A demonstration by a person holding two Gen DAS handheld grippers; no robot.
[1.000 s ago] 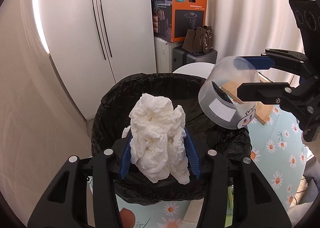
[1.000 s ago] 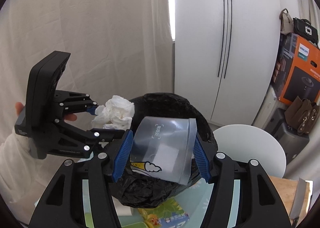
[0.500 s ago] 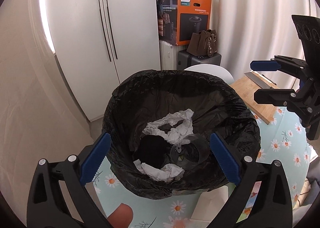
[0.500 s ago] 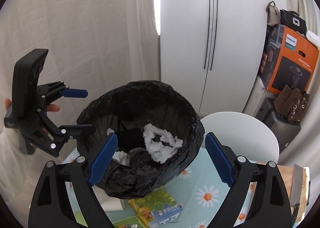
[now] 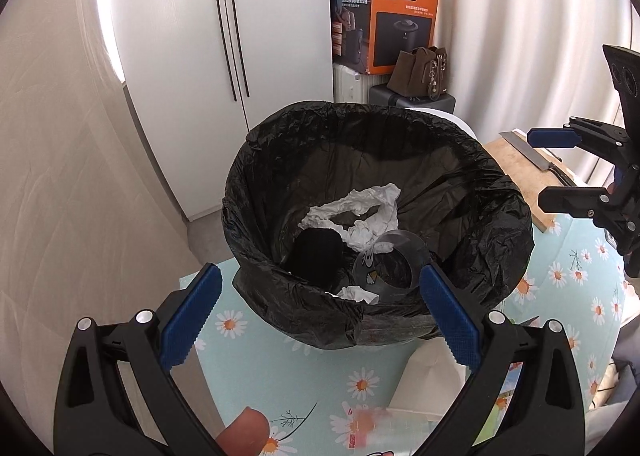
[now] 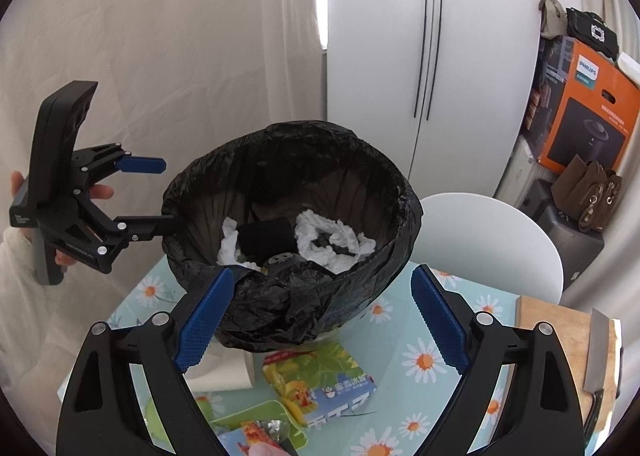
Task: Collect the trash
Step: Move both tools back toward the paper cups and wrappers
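We find the left gripper [image 5: 320, 312] and right gripper [image 6: 322, 318] both spread wide, gripping nothing, near the black-lined trash bin [image 5: 500, 216]. Inside it lie crumpled tissue [image 5: 360, 208] and 1 clear plastic cup [image 5: 394, 266].

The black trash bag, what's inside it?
Inside the black trash bag you can see crumpled white tissue, a clear plastic cup lying on its side, and something black. Anything underneath those is covered, so I can't tell.

Daisy-print tablecloth [image 6: 424, 360], cleaver [image 6: 598, 352] on wooden cutting board [image 6: 560, 336], white chair [image 6: 492, 232], orange Philips box [image 5: 400, 20], brown handbag [image 5: 420, 72], white wardrobe [image 5: 224, 36].
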